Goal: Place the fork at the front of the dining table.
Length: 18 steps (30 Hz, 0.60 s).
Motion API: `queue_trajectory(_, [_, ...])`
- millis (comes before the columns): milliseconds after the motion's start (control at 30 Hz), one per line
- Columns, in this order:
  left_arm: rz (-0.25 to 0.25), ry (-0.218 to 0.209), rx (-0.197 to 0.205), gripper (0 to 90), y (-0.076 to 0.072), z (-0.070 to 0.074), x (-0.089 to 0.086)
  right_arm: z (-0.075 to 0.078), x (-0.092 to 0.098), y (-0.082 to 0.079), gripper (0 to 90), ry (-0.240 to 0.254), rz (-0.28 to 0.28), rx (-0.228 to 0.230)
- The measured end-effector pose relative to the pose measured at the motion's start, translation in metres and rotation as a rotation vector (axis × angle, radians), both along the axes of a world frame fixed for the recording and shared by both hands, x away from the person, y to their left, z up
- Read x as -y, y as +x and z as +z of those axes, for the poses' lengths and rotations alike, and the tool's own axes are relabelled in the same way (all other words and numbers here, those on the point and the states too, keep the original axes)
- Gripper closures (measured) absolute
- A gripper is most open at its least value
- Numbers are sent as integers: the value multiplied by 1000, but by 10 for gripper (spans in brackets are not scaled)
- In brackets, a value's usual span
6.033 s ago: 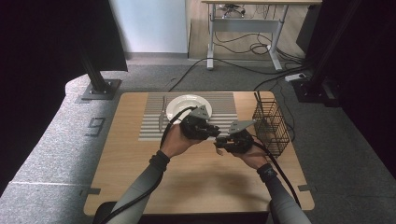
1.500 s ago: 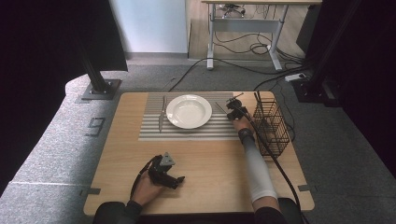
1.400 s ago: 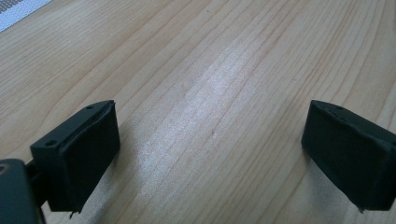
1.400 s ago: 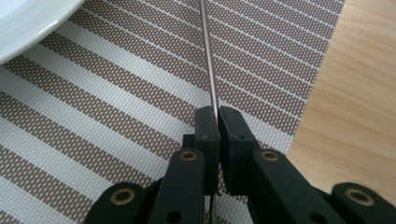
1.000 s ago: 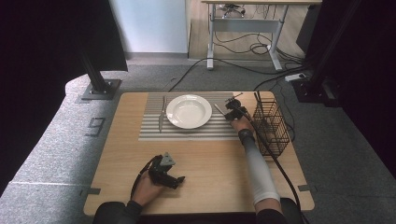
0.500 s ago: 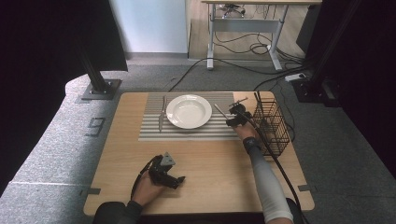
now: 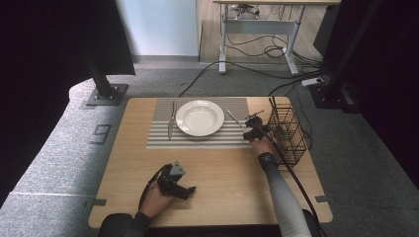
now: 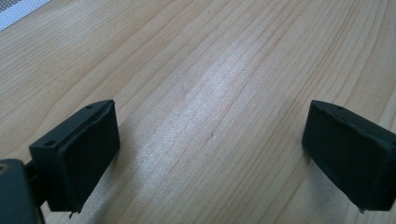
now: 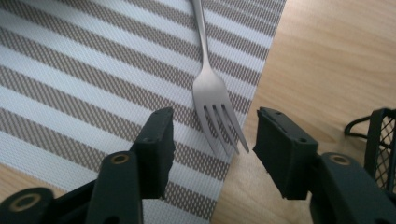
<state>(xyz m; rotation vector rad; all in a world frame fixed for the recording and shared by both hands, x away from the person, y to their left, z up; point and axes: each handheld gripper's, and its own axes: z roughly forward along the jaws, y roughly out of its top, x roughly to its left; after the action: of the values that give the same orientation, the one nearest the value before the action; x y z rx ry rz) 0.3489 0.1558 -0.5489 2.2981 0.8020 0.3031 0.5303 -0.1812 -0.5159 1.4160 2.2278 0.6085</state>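
A silver fork (image 9: 212,91) lies on the striped placemat (image 9: 70,74), its tines over the mat's edge and pointing between my right gripper's jaws. My right gripper (image 9: 217,135) is open, its jaws either side of the tines without touching them. In the high view this gripper (image 7: 251,129) sits at the mat's right end, just short of the fork (image 7: 234,119). A white plate (image 7: 200,117) rests mid-mat with a knife (image 7: 170,121) to its left. My left gripper (image 7: 187,189) rests low near the table's front edge, open over bare wood (image 8: 210,135).
A black wire basket (image 7: 287,133) stands right of my right gripper, close to the hand, and its corner (image 9: 380,135) shows at the edge of the right gripper view. The right gripper's cable trails back along the forearm. Bare wooden table (image 7: 227,168) lies between the hands.
Six seconds ago both grippers met mid-table. Over the last second the right gripper drew back from the fork toward the person; the fork stays on the mat. The left gripper has not moved.
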Motion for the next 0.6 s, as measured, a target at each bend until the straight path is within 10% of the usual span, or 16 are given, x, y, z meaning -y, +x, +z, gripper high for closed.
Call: queue_trajectory(600, [1,-1,0,37,0,0,0,3,-23,-28,661,121,223,-20])
